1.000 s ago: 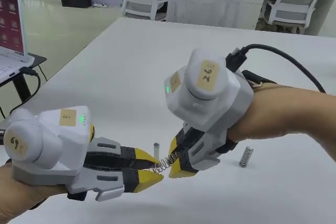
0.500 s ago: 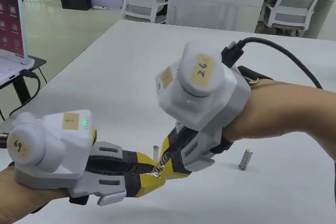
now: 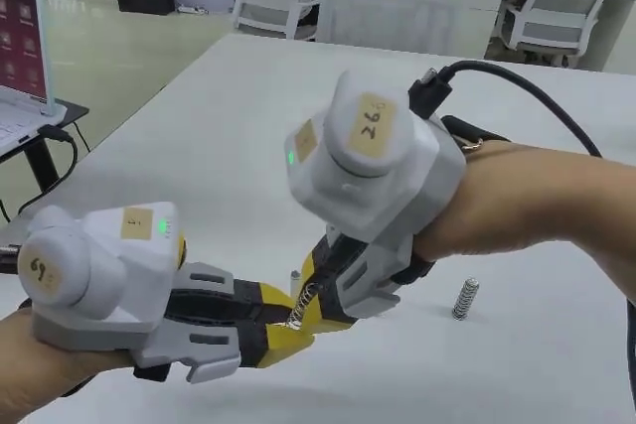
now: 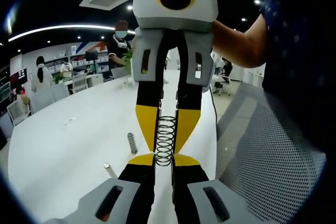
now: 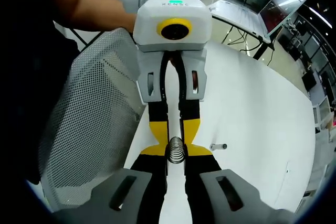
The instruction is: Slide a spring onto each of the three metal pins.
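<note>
Since a second ago the right gripper (image 3: 318,313) has swung in toward 9 o'clock and closed the gap, so its tips now meet those of the left gripper (image 3: 283,330) nose to nose. The spring (image 3: 301,302), which then bridged the space between them at a slant, now stands steeper and shows less of its length.

Both pairs of jaws are pinched nearly together on the spring. In the left gripper view it runs up between the right gripper's yellow fingers (image 4: 146,121), with its lower end at the left gripper's tips. In the right gripper view it is seen end-on, just where the two sets of tips meet.

One pin (image 3: 295,277) stands upright on the table (image 3: 248,126), just behind the held spring at 12 o'clock and apart from it. A second spring (image 3: 465,297) lies loose on the table at 3 o'clock, well apart from the grippers.

Bare tabletop spreads from 12 to 3 o'clock. The table's left edge runs off at 10 o'clock, with a laptop (image 3: 15,57) beyond it, and chairs (image 3: 383,17) stand past the far edge.
</note>
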Demonstrator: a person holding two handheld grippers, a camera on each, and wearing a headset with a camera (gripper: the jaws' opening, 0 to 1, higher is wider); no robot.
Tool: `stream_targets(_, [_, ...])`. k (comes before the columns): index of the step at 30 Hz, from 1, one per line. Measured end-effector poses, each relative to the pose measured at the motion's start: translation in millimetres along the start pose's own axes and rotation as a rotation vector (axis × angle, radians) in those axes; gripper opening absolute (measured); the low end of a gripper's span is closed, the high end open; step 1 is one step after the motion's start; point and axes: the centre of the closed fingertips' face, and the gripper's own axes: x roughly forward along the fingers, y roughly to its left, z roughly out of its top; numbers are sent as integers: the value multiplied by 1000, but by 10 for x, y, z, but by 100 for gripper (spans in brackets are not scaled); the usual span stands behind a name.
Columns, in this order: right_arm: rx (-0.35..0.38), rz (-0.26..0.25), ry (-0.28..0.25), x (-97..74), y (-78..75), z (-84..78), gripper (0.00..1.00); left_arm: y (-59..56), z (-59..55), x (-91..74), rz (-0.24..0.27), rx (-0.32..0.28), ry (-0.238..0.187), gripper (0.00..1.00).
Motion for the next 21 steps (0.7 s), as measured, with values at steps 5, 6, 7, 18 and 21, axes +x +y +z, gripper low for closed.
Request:
stream_targets(5, [0,4,1,11,-2,3,9,3,-11,2,0,1,0,3])
stream_targets(6, [0,4,1,12,-5,2,9,5,-12,1,0,0,0,3])
stream_targets(7, [0,4,2,11,-8,2,9,8,-12,0,1,0,-1,3])
stream_targets(18, [2,0,13,22,-22,-4,9,18,-17,4,-1,-5,-2,8])
stream_targets(21, [9,1,18,17,-16,-15,9,8,-8,6,-7,-8,-9,8])
